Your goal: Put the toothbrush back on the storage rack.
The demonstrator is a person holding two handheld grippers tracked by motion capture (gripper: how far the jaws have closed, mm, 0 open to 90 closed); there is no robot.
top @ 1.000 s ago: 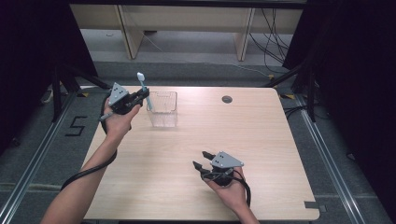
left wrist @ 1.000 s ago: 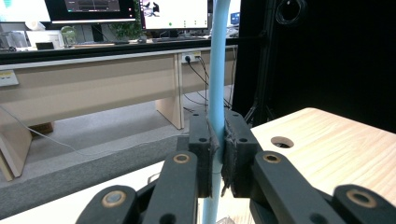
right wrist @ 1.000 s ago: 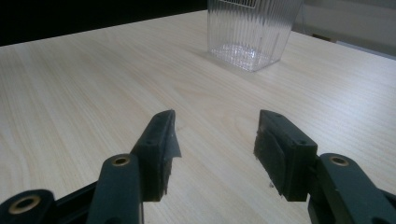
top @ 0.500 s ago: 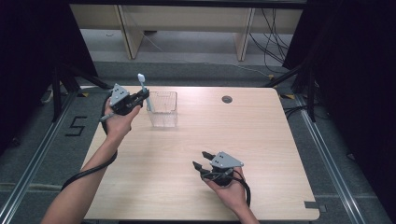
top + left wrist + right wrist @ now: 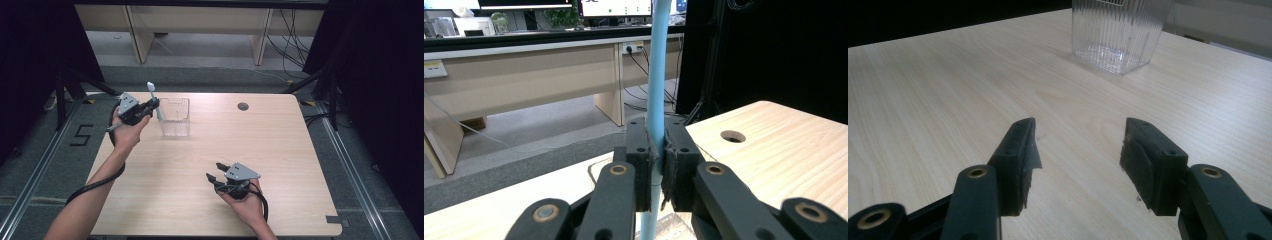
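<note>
My left gripper (image 5: 153,105) (image 5: 656,165) is shut on a light blue toothbrush (image 5: 154,100) (image 5: 656,95), held upright with its white head up, just left of a clear ribbed plastic cup (image 5: 174,116) (image 5: 1120,31) at the table's far left. In the left gripper view the handle runs straight up between the two pads. My right gripper (image 5: 214,171) (image 5: 1079,152) rests low over the near middle of the wooden table (image 5: 280,145), open, with nothing between its fingers. It points toward the cup.
A round cable hole (image 5: 243,106) (image 5: 732,136) sits in the tabletop at the far middle. Beyond the far edge are a grey floor, desk legs and cables. A black cable trails from each gripper along the forearms.
</note>
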